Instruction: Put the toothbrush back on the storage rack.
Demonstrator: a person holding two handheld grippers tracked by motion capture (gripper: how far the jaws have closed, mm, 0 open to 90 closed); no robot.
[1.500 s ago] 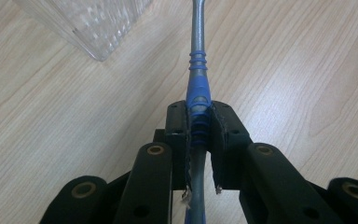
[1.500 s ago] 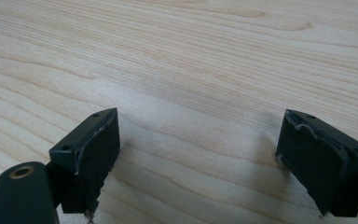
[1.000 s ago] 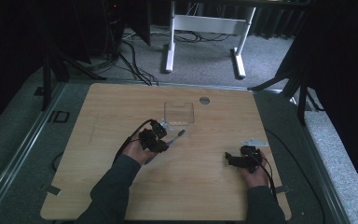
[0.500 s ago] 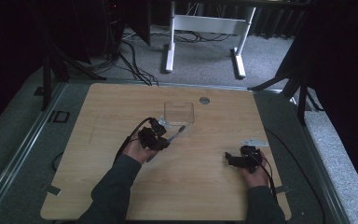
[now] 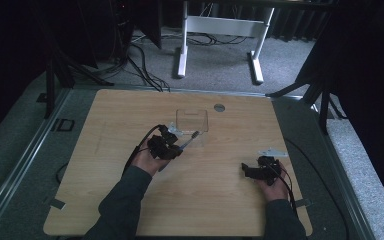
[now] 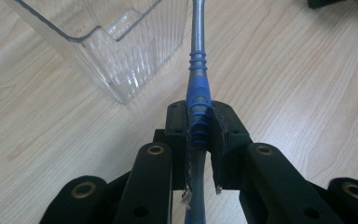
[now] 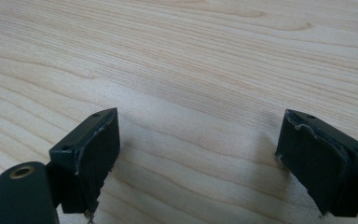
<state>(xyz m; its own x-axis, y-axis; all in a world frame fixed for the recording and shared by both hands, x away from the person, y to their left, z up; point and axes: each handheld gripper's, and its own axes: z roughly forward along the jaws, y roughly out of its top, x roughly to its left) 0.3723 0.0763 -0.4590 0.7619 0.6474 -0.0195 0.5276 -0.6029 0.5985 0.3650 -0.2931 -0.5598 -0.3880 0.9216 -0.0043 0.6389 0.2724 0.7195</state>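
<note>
My left gripper point(image 5: 176, 147) point(image 6: 199, 114) is shut on a pen point(image 5: 190, 139) point(image 6: 197, 70) with a blue ribbed grip and a grey barrel. The pen points away from the hand, toward the near right corner of a clear plastic container point(image 5: 192, 120) point(image 6: 121, 70) that stands on the wooden table point(image 5: 105, 200). The pen's far end lies just beside that container's wall. My right gripper point(image 5: 248, 171) point(image 7: 200, 140) rests low over bare wood at the right, open, with nothing between its pads.
A small grey round disc point(image 5: 219, 107) sits in the tabletop behind the container. Beyond the table's far edge a white desk frame point(image 5: 220, 25) and loose cables point(image 5: 140, 55) lie on the floor. Dark stands flank both sides.
</note>
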